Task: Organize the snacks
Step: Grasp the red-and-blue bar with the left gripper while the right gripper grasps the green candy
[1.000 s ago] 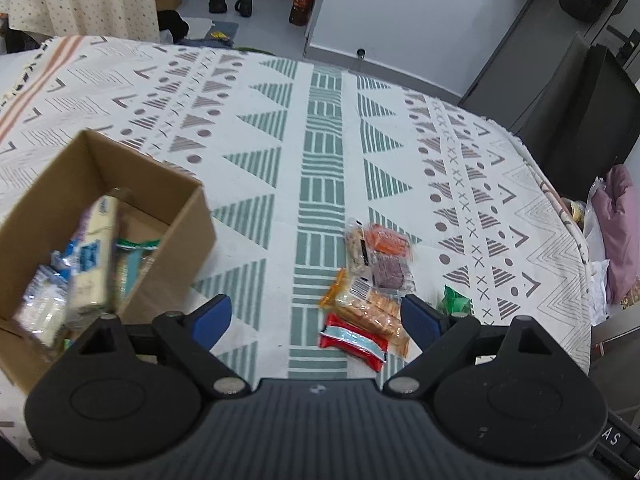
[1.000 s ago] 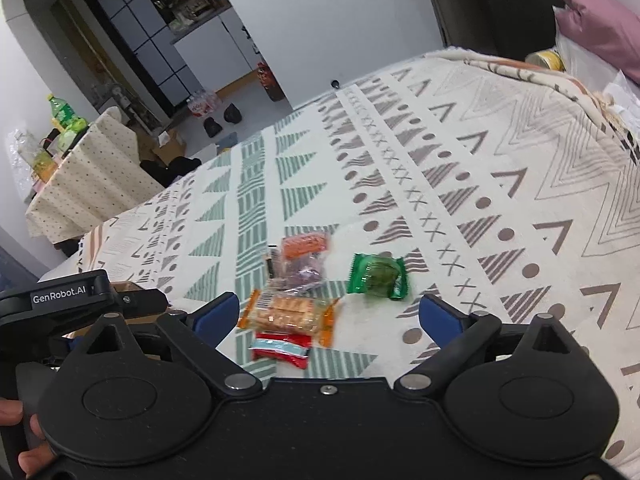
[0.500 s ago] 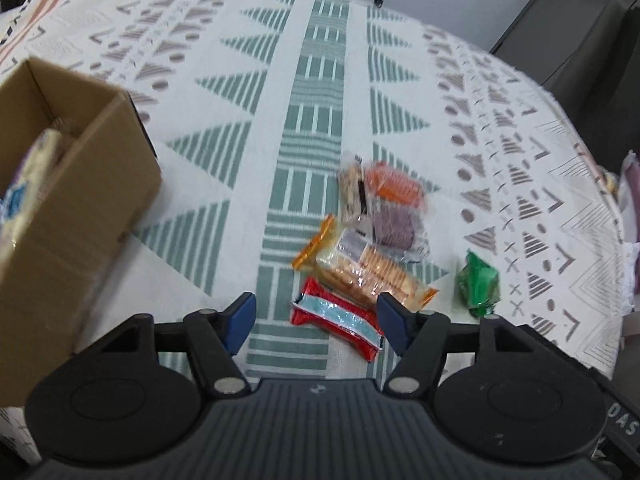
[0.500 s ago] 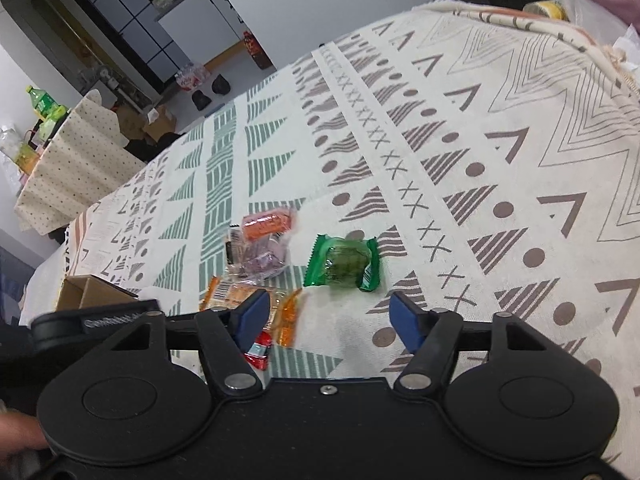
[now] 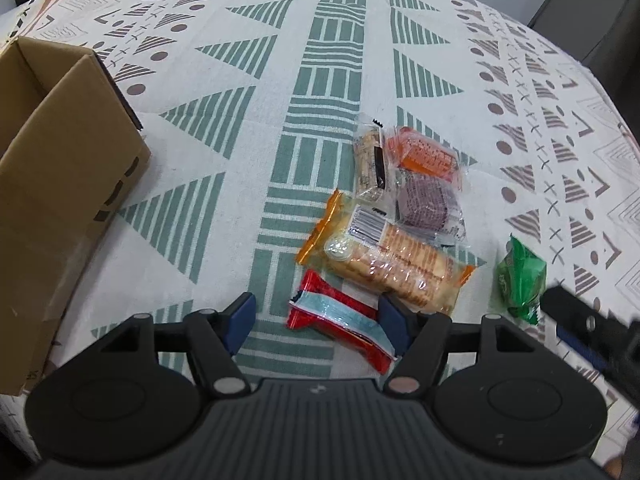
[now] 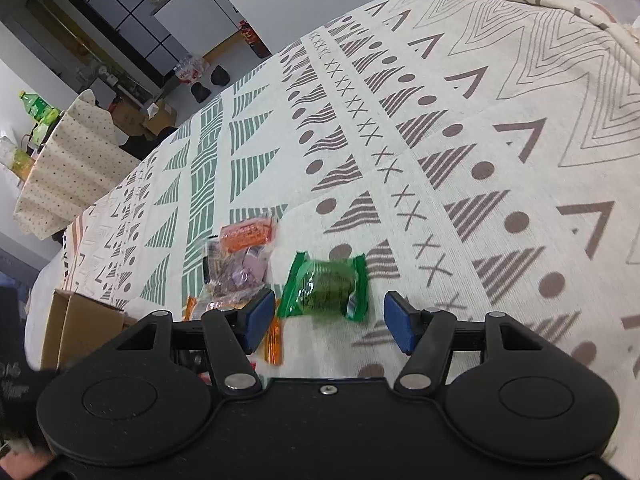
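My left gripper [image 5: 316,320] is open just above the patterned cloth, its fingers on either side of a red and blue snack packet [image 5: 340,322]. Beyond it lie a cracker pack with orange ends [image 5: 386,258], a purple packet [image 5: 428,202], an orange packet [image 5: 424,154] and a pale bar [image 5: 370,164]. A green packet [image 5: 520,278] lies to the right. My right gripper [image 6: 330,318] is open, low over that green packet [image 6: 326,286], which sits between and just ahead of its fingertips. The cardboard box [image 5: 52,184] stands at the left.
The table cloth [image 5: 224,128] spreads bare beyond the snacks. The box [image 6: 80,326] shows at the lower left of the right wrist view. Behind the table are a second covered table [image 6: 68,164], bottles and dark cabinets. The other gripper's dark body [image 5: 592,336] edges in at right.
Both grippers have dropped toward the snacks and narrowed somewhat. The left has shifted right from the box to the red packet; the right has closed in on the green packet.
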